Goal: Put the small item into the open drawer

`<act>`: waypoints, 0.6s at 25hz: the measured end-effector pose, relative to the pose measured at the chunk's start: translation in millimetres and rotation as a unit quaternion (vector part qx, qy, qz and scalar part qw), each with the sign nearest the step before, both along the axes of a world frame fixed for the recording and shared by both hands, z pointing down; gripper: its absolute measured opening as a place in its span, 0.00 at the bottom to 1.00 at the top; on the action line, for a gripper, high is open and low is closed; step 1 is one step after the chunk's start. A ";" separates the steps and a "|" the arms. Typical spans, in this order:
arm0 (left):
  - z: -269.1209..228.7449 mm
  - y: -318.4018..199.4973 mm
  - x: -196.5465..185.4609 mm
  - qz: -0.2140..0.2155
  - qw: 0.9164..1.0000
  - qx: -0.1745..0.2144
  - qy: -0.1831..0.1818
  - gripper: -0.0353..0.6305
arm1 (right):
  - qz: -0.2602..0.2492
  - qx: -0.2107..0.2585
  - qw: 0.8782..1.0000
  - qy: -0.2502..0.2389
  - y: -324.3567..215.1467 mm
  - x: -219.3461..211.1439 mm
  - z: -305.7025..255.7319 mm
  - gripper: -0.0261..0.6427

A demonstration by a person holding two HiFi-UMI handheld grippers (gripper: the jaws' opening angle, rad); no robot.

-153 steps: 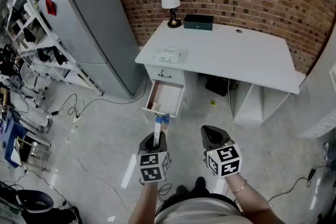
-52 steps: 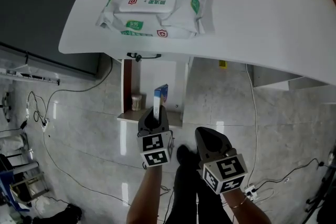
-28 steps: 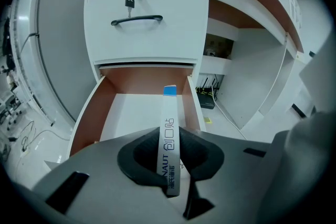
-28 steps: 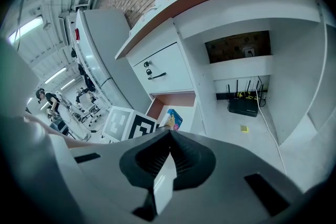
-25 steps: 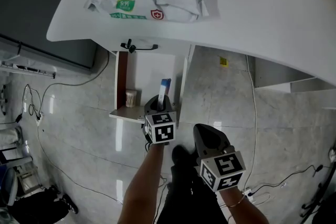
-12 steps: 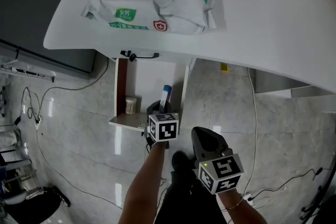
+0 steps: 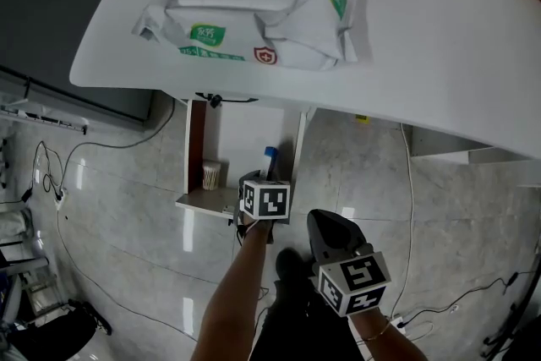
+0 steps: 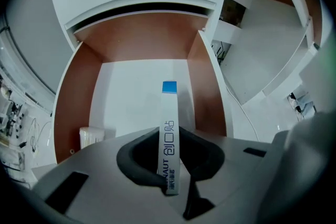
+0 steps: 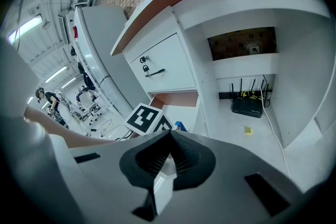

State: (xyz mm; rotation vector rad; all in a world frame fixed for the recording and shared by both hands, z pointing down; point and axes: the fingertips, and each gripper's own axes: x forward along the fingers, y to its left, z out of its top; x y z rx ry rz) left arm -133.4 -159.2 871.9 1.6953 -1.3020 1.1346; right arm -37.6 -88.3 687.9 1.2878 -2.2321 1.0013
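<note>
A slim white box with a blue end (image 8: 168, 128) is clamped upright between the jaws of my left gripper (image 8: 169, 157). It hangs over the open drawer (image 8: 131, 94), which has a white floor and brown side walls. In the head view the left gripper (image 7: 263, 179) is at the drawer's (image 7: 221, 146) front edge, and the box's blue tip (image 7: 270, 153) pokes out above the marker cube. My right gripper (image 7: 330, 226) hangs lower right of it over the floor, shut and holding nothing. In the right gripper view its jaws (image 9: 169, 152) meet, and the drawer (image 9: 176, 99) lies beyond.
A small tub of cotton swabs (image 8: 91, 136) stands in the drawer's front left corner (image 7: 211, 175). A pack of wet wipes (image 7: 254, 8) lies on the white desk (image 7: 439, 46) above. A closed locked drawer (image 9: 165, 68) sits over the open one. A router (image 9: 248, 106) is under the desk.
The left gripper has moved forward and down towards the drawer with the box, so less of the box shows above its cube. The right gripper has barely moved.
</note>
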 end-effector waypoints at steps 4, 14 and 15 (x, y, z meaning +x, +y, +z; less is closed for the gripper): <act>11.5 4.8 1.9 0.006 0.999 -0.043 0.003 0.18 | -0.001 -0.003 1.000 0.000 -2.3 -1.6 3.5 0.05; 21.2 8.7 2.4 0.009 0.997 -0.080 0.000 0.18 | 0.001 -0.005 1.000 -0.002 -8.8 0.1 7.1 0.05; 21.0 8.5 3.0 0.010 0.997 -0.079 0.002 0.19 | 0.002 -0.005 1.000 -0.002 -9.2 0.8 7.1 0.05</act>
